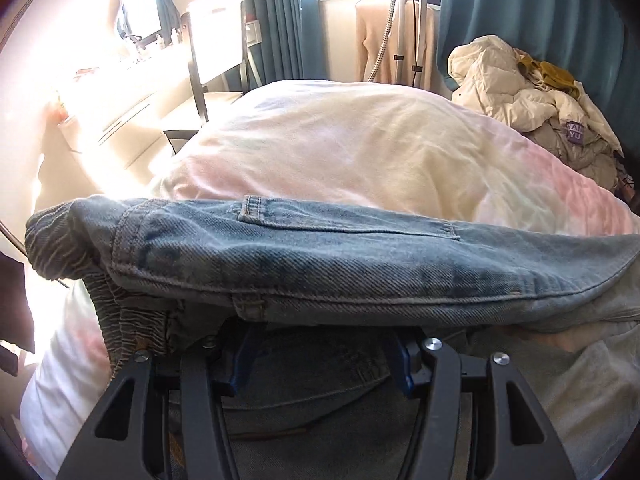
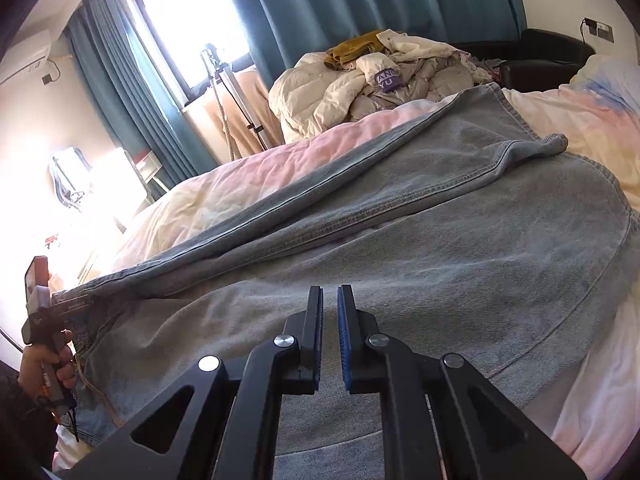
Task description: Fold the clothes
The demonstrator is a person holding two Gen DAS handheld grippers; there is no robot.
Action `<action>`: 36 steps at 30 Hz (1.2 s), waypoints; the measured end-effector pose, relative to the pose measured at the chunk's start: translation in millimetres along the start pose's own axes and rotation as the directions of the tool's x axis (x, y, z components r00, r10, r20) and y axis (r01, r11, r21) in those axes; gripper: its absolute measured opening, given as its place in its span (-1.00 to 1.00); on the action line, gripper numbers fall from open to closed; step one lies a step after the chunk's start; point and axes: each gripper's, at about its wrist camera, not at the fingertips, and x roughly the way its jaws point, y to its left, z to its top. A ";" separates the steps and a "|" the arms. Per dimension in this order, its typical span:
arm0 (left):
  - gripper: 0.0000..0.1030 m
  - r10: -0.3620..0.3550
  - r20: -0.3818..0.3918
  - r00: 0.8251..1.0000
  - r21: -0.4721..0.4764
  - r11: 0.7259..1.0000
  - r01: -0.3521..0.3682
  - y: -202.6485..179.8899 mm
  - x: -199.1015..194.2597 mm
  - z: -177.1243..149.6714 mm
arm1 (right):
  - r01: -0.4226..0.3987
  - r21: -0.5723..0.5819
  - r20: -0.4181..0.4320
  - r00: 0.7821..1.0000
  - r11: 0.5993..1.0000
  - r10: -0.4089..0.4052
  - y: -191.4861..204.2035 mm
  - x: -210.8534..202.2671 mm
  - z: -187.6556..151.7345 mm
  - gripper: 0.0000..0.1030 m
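- Sunlight is flooding the upper left of both views, washing out the desk side of the bedroom, and a pastel bed [image 2: 208, 196] is carrying the jeans [image 2: 440, 240] you are folding.
- Your left hand-held gripper [image 1: 320, 360] is sitting low centre in its own view with a thick fold of the jeans' waistband draped over its fingers; the jaws are standing about half apart, but you cannot tell whether the pads are actually pressing the denim.
- Your right hand-held gripper [image 2: 330, 336] is hovering at lower centre over the flat denim, jaws nearly together with only a thin gap, holding nothing.
- The jeans are spreading from the lower left corner of the right view up to a rumpled hem at upper right.
- If the left hold is loose, you are risking the heavy waistband sliding off mid-fold and the layers landing askew.
- With nothing pinning the legs, you are likely dragging the whole garment across the soft bedding.
- The clothes pile [image 2: 384, 76] at top centre is lying near the hem, so an overshooting fold could be snagging it.
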 end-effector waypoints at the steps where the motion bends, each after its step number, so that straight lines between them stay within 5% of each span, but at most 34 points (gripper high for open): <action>1: 0.08 0.011 0.005 1.000 0.001 1.000 -0.011 -1.9 2.7 3.9 | -0.002 0.003 -0.005 1.000 1.000 0.002 -0.7 2.9 0.1 -0.84; 8: 0.08 0.063 0.035 0.997 -0.020 0.998 -0.063 -8.7 29.3 44.8 | 0.004 0.025 -0.046 0.999 1.000 -0.003 -3.0 21.1 -0.6 -0.84; 15: 0.08 0.034 -0.060 0.998 -0.099 0.994 -0.040 2.2 89.5 93.7 | 0.105 -0.029 0.008 0.994 0.994 -0.104 -7.8 32.5 15.9 -0.84; 23: 0.08 0.037 -0.089 0.995 -0.060 0.997 -0.042 -4.2 118.9 104.7 | 0.136 -0.016 -0.040 0.990 0.991 -0.136 -21.1 75.8 18.8 -0.84; 31: 0.08 -0.146 0.027 0.989 -0.031 0.989 0.146 -8.3 45.4 70.8 | 0.089 -0.014 -0.042 0.995 0.996 -0.089 -17.5 72.0 18.3 -0.84; 36: 0.08 -0.316 0.094 0.944 -0.047 0.946 0.321 -11.5 -8.1 24.6 | 0.070 -0.024 -0.007 0.997 0.997 -0.070 -15.5 49.6 22.8 -0.84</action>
